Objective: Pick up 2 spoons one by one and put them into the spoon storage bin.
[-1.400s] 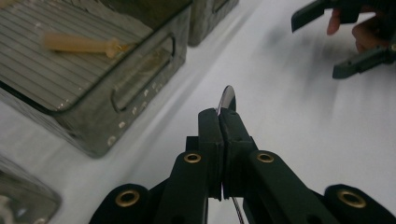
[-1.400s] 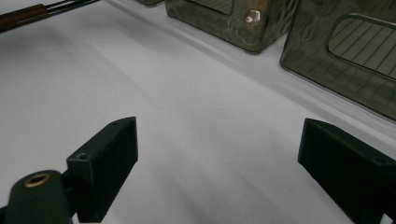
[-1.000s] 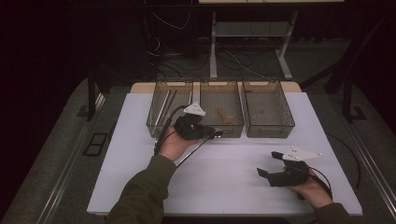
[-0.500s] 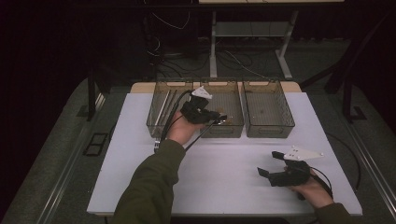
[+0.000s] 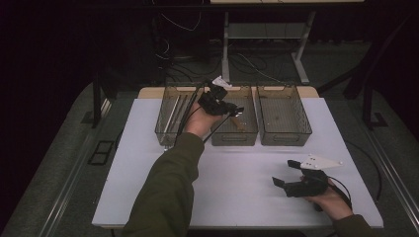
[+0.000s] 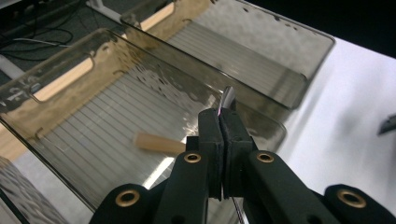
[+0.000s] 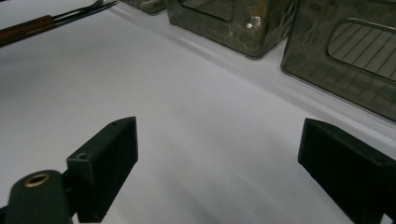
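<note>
1. The left tongs (image 5: 236, 109) are pinched tight on a thin metal piece (image 6: 228, 97). Its bright tip pokes out just above the closed jaws. It looks like part of a utensil, but I cannot tell which kind.
2. The relation that matters: the tongs and their piece hang over the middle bin (image 5: 234, 139), upper centre of the high view. The bin floor lies straight below, so I judge that a drop calls for little more than lowering and opening.
3. A wooden-handled piece (image 6: 154, 142) lies on that bin's ribbed floor, left of the jaws in the left gripper view. Its long axis runs roughly left to right there. It is the one thing a dropped piece could land on.
4. The left bin (image 5: 165, 133) holds long thin things, and the right bin (image 5: 284, 138) flanks the middle one on the other side.
5. The right tongs (image 5: 286, 173) are spread wide and hold nothing. They rest low at the lower right, over bare white worktop (image 5: 237, 173), well apart from the bins. The left hand is far the nearer to the middle bin.
</note>
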